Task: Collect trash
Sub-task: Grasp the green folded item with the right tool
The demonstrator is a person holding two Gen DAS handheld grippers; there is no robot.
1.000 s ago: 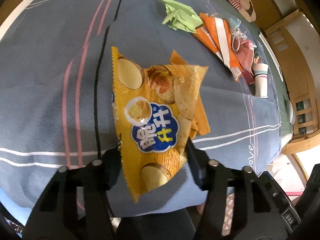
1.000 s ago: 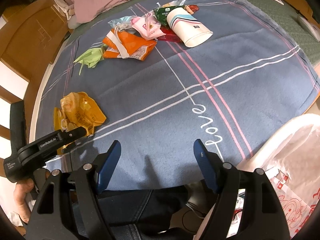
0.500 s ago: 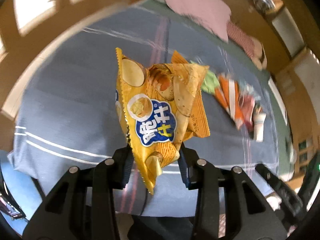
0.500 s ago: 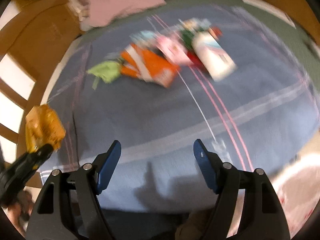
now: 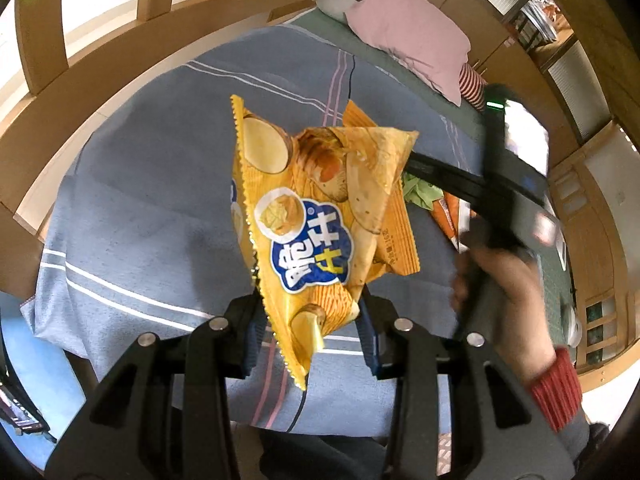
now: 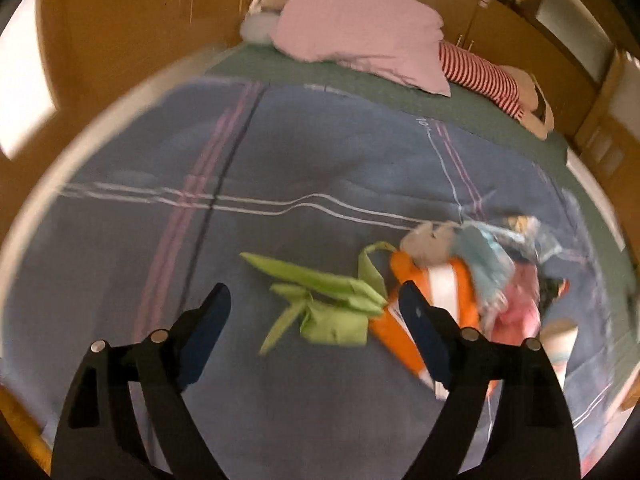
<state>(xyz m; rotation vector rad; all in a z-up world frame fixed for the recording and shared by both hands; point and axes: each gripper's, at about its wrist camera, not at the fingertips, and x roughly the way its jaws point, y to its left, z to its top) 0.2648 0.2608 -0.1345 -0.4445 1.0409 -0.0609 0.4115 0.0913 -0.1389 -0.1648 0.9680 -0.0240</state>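
Note:
A crumpled yellow chip bag [image 5: 320, 216] hangs above the blue blanket [image 5: 152, 200], its lower end pinched in my left gripper [image 5: 310, 330], which is shut on it. In the right wrist view my right gripper [image 6: 316, 300] hovers over a crumpled green wrapper [image 6: 332, 300] on the blanket [image 6: 280, 160]; its jaws are opening and hold nothing. Right of the green wrapper lie an orange packet [image 6: 452, 292], a light blue wrapper [image 6: 484, 260], a pink wrapper [image 6: 516, 304] and a paper cup [image 6: 560, 340]. The other gripper's body [image 5: 496, 200] and a hand [image 5: 504, 280] with a red cuff cross the left wrist view.
A pink pillow [image 6: 360, 20] and a red-and-white striped cloth [image 6: 484, 76] lie at the head of the bed on a green sheet [image 6: 340, 76]. A wooden bed frame [image 5: 100, 92] curves around the mattress. Wooden cabinets [image 5: 588, 208] stand on the right.
The left gripper closed on the chip bag and lifted it off the blanket. The right gripper swung left across the bed to above the green wrapper, and its jaws widened.

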